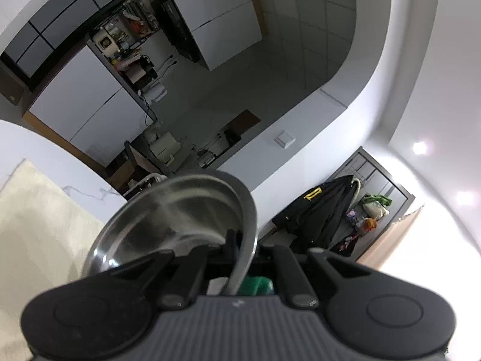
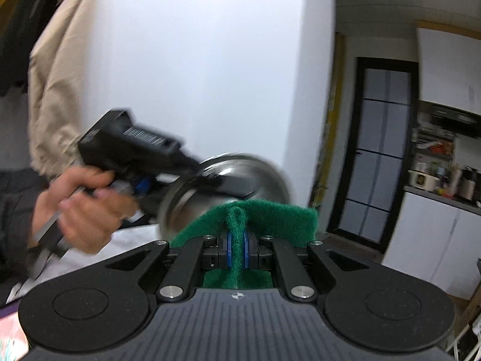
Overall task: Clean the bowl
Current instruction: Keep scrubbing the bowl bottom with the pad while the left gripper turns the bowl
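Observation:
A shiny steel bowl (image 1: 168,219) is held up in the air on its side, its rim clamped in my left gripper (image 1: 239,252), which is shut on it. In the right wrist view the same bowl (image 2: 237,177) shows its outer side, with the left gripper (image 2: 219,185) and a hand (image 2: 81,207) holding that tool at left. My right gripper (image 2: 237,252) is shut on a folded green scouring pad (image 2: 255,213), pinched between blue pads (image 2: 229,249). The pad's upper edge overlaps the bowl's lower side; contact cannot be told. A bit of the green pad (image 1: 258,284) peeks behind the left fingers.
A cream cloth (image 1: 33,228) lies on the marble-look surface at left. A white wall (image 2: 195,69) stands behind the bowl. A kitchen counter (image 2: 445,195) with appliances is at right, beside a dark-framed glass door (image 2: 378,156). Dark clothes (image 1: 324,210) hang by a doorway.

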The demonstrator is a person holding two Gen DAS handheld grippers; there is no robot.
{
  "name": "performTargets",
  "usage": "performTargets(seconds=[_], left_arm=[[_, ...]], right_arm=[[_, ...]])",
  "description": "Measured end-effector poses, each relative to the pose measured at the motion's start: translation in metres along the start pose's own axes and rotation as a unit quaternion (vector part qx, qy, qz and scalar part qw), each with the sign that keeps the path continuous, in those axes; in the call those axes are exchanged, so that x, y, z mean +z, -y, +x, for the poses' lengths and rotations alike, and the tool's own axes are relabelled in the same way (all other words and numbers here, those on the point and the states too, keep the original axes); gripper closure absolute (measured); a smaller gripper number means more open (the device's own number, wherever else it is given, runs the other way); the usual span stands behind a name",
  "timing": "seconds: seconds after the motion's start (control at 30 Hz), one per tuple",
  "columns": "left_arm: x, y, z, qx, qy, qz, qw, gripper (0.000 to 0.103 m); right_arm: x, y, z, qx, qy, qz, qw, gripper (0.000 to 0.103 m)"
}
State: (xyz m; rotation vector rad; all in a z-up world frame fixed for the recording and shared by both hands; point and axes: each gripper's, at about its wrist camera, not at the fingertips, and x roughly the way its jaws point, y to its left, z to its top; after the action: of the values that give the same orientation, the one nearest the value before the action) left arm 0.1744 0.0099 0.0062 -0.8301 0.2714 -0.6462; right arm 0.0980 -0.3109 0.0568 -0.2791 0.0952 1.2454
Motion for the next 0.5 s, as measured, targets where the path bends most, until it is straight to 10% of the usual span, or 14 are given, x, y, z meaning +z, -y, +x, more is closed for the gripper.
performTargets(seconds=[0.5], left_arm=[[-0.002,0.011,0.001,-0.034,-0.017,-0.002,0.9993,0.097]], right_arm=[[-0.013,0.007,0.033,-0.017,-0.086,-0.024,0.996,0.095]])
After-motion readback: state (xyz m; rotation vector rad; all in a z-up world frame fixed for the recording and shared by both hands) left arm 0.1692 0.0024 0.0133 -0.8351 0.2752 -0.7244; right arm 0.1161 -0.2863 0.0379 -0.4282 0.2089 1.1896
